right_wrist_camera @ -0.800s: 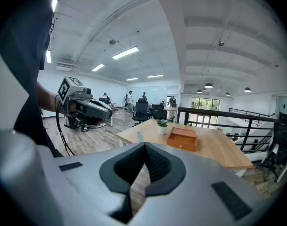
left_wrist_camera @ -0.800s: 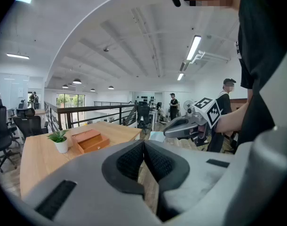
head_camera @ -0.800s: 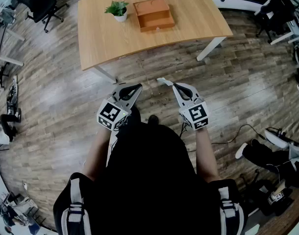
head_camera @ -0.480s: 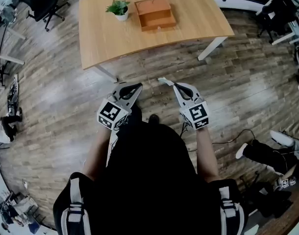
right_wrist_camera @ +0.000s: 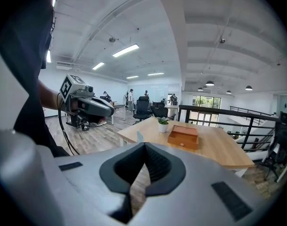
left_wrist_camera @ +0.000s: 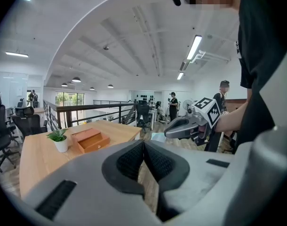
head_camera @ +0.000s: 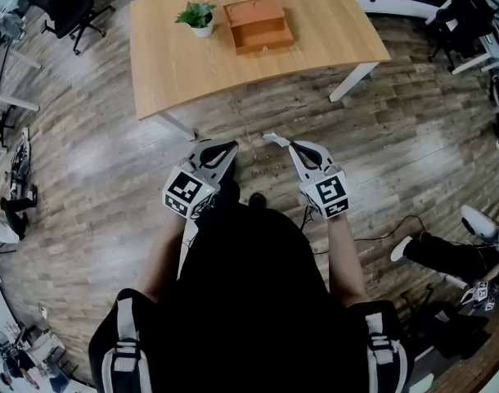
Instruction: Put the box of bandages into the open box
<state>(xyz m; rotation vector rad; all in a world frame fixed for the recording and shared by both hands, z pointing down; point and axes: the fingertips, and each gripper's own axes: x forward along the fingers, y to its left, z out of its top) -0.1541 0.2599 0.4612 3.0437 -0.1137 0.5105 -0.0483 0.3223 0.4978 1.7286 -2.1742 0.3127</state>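
The open wooden box (head_camera: 257, 24) lies on the light wooden table (head_camera: 315, 15), far ahead of both grippers; it also shows in the left gripper view (left_wrist_camera: 90, 140) and the right gripper view (right_wrist_camera: 183, 137). My right gripper (head_camera: 284, 142) hangs over the floor, short of the table, shut on a thin pale box of bandages (head_camera: 271, 137) that sticks out at its tip (right_wrist_camera: 139, 136). That same box (left_wrist_camera: 157, 136) shows at its tip from the left side. My left gripper (head_camera: 231, 146) is level with it, shut and empty (left_wrist_camera: 143, 145).
A small potted plant (head_camera: 197, 16) stands just left of the wooden box. A white table leg (head_camera: 352, 80) reaches the plank floor ahead right. Office chairs (head_camera: 65, 6) stand far left, a person's legs (head_camera: 446, 256) and cables lie at the right.
Both grippers stay where they were. The person's legs at the right edge have shifted a little.
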